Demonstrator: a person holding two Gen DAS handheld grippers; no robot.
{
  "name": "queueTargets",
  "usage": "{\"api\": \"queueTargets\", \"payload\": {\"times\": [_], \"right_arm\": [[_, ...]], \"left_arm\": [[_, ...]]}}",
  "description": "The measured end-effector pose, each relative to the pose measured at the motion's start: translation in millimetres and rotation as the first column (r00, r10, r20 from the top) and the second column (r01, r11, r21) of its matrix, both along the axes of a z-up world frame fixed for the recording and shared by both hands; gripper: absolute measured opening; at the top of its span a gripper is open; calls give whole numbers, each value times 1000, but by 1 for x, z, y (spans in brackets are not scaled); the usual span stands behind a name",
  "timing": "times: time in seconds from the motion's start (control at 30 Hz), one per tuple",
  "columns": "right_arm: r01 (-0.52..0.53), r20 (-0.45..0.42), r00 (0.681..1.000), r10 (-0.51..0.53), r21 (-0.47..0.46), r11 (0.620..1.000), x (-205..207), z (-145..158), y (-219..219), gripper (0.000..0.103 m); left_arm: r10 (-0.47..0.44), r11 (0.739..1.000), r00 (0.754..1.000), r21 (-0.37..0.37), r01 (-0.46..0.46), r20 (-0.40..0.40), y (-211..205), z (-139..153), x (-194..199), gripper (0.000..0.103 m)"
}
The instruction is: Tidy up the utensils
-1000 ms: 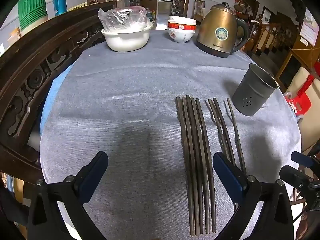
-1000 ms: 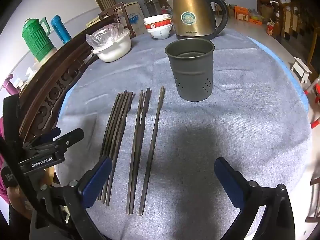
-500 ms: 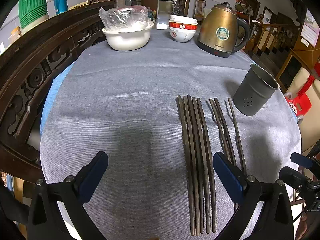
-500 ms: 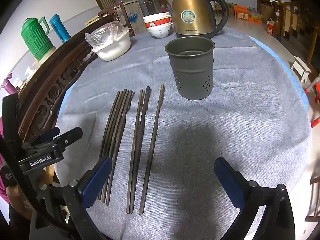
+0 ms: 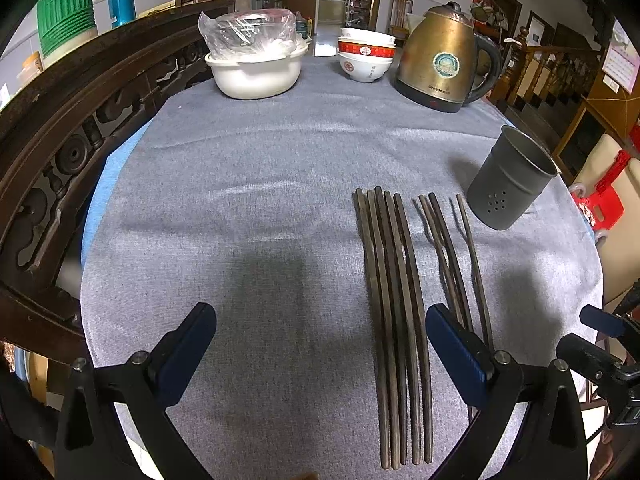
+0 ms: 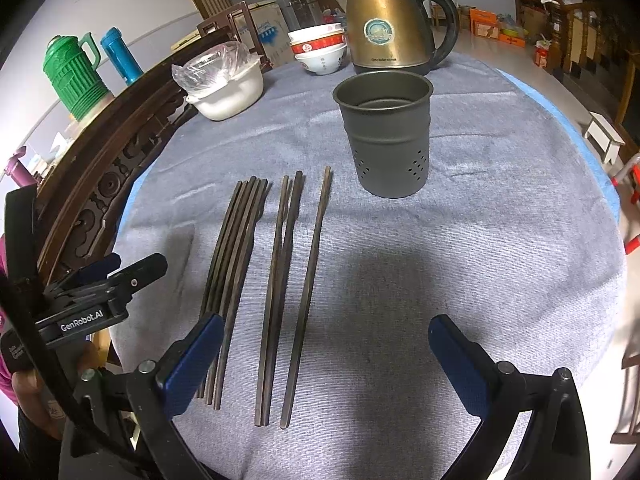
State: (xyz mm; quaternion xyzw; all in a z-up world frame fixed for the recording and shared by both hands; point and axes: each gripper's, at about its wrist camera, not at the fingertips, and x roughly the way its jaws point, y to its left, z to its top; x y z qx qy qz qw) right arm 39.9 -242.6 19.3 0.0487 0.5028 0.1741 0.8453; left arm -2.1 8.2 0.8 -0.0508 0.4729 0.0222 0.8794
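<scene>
Several dark wooden chopsticks [image 5: 394, 320] [image 6: 276, 276] lie side by side on the grey tablecloth, a tight bundle on the left and a few looser ones on the right. A dark grey perforated metal holder [image 5: 508, 180] [image 6: 386, 132] stands upright and empty beyond their far ends, to the right. My left gripper [image 5: 320, 344] hovers open near the table's front edge, its right finger over the chopsticks' near ends. My right gripper [image 6: 322, 356] is open too, just right of the chopsticks' near ends. Neither holds anything. The left gripper [image 6: 104, 280] also shows in the right wrist view.
At the table's far side stand a white pot with a plastic-wrapped lid [image 5: 256, 64], stacked red-and-white bowls [image 5: 366, 56] and a brass electric kettle [image 5: 444, 60]. A carved dark wooden chair back [image 5: 60, 152] curves along the left edge. Green and blue flasks [image 6: 76, 76] stand behind it.
Both grippers have shifted only slightly; the views are nearly the same. The chopsticks and holder have not moved.
</scene>
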Motion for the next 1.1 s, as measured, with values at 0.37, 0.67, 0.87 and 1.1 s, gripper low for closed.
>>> {"api": "queueTargets", "payload": {"times": [0.37,0.67,0.87,1.1], "right_arm": [[-3,-4,1000,3,2,1000,-1,-1,1,103],[1,-20,1000,-1,1,1000,0,-4,1,103],[4,-26,1000,-4,0,1000,1,-5,0,103],[4,-30,1000,-4,-7,1000,4,-6,2,103]], "left_arm": [[-10,1000,1000,-21,9,-14,-1,-2,1,103],[-3,999,1000,-41,4,8,2,-2,1,103],[4,999,999,-52,-1,40,4,1,1,103],[1,998,1000,-58,0,27,6,-1,4,103]]}}
